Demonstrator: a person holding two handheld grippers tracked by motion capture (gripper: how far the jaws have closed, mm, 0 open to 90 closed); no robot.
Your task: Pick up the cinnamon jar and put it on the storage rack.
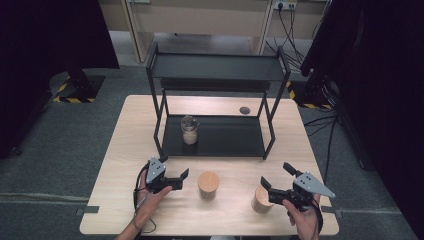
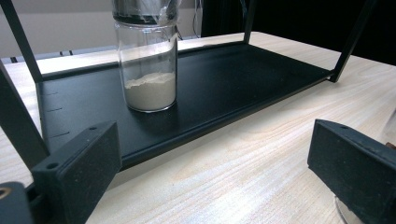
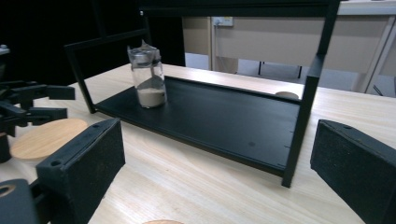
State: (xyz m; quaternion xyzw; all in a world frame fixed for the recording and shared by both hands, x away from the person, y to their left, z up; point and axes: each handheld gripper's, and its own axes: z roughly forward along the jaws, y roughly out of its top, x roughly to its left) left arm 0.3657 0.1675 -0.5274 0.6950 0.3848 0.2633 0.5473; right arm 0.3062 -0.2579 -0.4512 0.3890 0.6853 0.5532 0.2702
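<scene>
A glass jar [image 1: 189,130] with pale powder in its bottom stands at the left of the lower tray of a black two-level rack [image 1: 217,67]. In the left gripper view the glass jar [image 2: 148,60] stands just ahead on the tray [image 2: 233,79]. Two jars with wooden lids stand on the table: one [image 1: 208,185] at the front centre, one [image 1: 261,200] at the front right. My left gripper [image 1: 181,180] is open, just left of the centre jar. My right gripper [image 1: 275,174] is open above the right jar. Nothing sits between either pair of jaws.
The light wood table [image 1: 125,150] holds a small dark round disc [image 1: 244,110] behind the rack's right side. Thin black posts [image 3: 303,116] frame the rack. Dark curtains hang at both sides, and cables lie on the floor at the back right.
</scene>
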